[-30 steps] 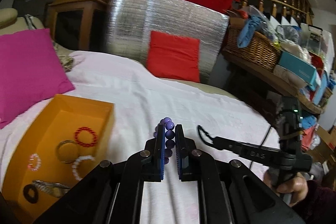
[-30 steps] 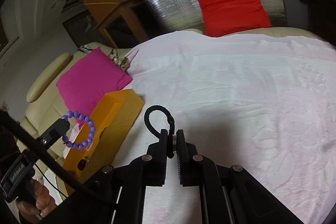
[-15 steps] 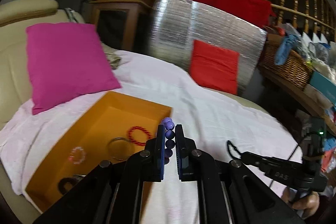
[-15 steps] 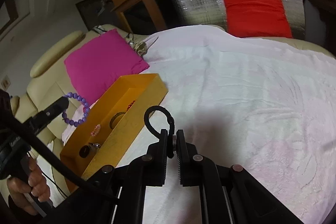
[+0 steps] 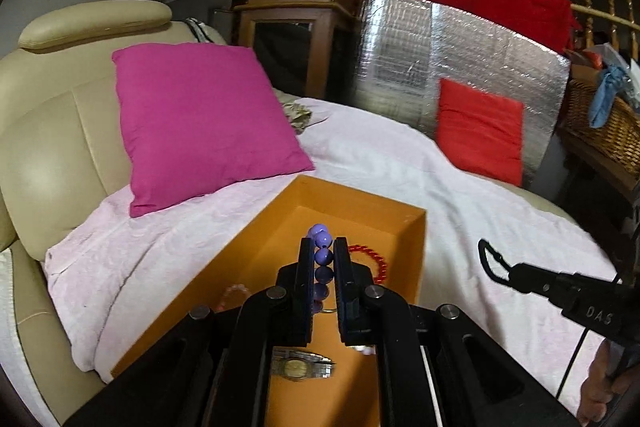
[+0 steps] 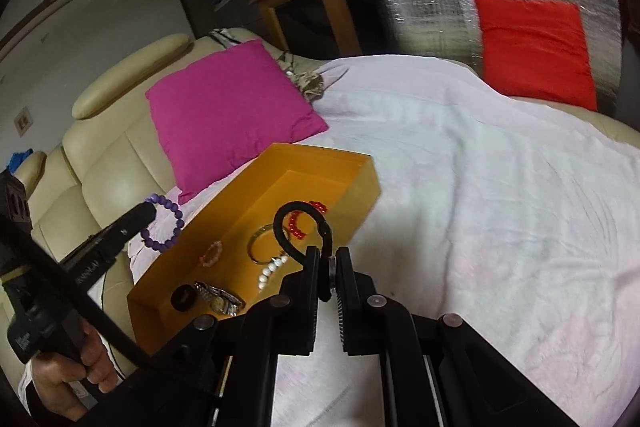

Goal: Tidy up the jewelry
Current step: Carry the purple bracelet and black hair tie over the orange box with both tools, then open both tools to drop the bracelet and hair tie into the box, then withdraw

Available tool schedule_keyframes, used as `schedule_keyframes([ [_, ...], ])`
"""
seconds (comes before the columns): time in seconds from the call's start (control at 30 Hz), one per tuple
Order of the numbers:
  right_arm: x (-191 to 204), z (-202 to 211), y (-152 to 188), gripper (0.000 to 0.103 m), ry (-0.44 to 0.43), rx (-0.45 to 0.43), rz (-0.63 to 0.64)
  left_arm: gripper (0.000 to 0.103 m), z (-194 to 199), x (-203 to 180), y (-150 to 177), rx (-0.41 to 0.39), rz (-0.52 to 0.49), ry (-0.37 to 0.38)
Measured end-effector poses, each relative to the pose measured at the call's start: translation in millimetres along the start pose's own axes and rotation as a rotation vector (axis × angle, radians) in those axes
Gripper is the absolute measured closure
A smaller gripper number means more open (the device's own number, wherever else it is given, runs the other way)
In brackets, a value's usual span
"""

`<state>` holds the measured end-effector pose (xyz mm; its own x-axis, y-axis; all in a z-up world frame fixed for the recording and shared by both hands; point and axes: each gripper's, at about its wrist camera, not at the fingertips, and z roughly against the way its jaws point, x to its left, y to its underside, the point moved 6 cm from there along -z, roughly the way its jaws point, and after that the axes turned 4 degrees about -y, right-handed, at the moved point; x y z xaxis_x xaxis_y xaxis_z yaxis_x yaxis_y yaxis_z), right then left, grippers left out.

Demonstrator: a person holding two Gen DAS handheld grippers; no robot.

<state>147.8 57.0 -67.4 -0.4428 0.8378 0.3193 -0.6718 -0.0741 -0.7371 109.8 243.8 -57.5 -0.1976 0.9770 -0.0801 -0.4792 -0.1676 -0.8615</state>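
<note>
My left gripper (image 5: 322,247) is shut on a purple bead bracelet (image 5: 322,245) and holds it above the open orange box (image 5: 360,197). The bracelet also shows in the right wrist view (image 6: 166,225), hanging at the box's left side. My right gripper (image 6: 329,259) is shut on a black hair tie (image 6: 298,227), held above the box's near right edge (image 6: 360,207). In the box lie a red bead bracelet (image 6: 300,221), a metal ring (image 6: 260,247), a pink bracelet (image 6: 211,253), a white bead bracelet (image 6: 272,269) and a wristwatch (image 5: 302,367).
The box sits on a pale pink sheet (image 6: 480,167) over a cream sofa (image 5: 48,131). A magenta cushion (image 5: 200,119) leans behind the box. A red cushion (image 5: 478,129) rests against a silver foil panel (image 5: 440,43). A wicker basket (image 5: 604,131) stands at the right.
Both grippers have moved left toward the box. The left one now holds the purple bracelet over the box's inside, and the right one with the hair tie has come over the box's edge.
</note>
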Motion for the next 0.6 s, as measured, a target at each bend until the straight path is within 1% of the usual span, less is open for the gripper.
schedule_keyframes([
  [0.13, 10.8, -18.6, -11.3, 0.094, 0.003, 0.034, 0.028, 0.094, -12.9, 5.4, 1.8, 0.027, -0.009, -0.038],
  [0.23, 17.1, -37.0, -18.4, 0.094, -0.007, 0.074, 0.029, 0.094, -28.1, 11.5, 6.1, 0.078, -0.002, -0.071],
  [0.37, 26.6, -66.6, -22.1, 0.094, -0.016, 0.125, 0.026, 0.093, -50.2, 22.4, 13.4, 0.152, 0.0, -0.133],
  [0.53, 31.3, -101.3, -18.0, 0.092, 0.029, 0.149, 0.033, 0.093, -62.3, 32.8, 23.3, 0.201, -0.011, -0.18],
  [0.57, 31.2, -105.5, -18.6, 0.091, 0.025, 0.143, 0.028, 0.092, -64.2, 34.5, 24.3, 0.202, -0.018, -0.188],
  [0.6, 32.0, -108.6, -19.5, 0.091, 0.013, 0.132, 0.02, 0.084, -66.6, 35.8, 25.2, 0.208, -0.026, -0.196],
])
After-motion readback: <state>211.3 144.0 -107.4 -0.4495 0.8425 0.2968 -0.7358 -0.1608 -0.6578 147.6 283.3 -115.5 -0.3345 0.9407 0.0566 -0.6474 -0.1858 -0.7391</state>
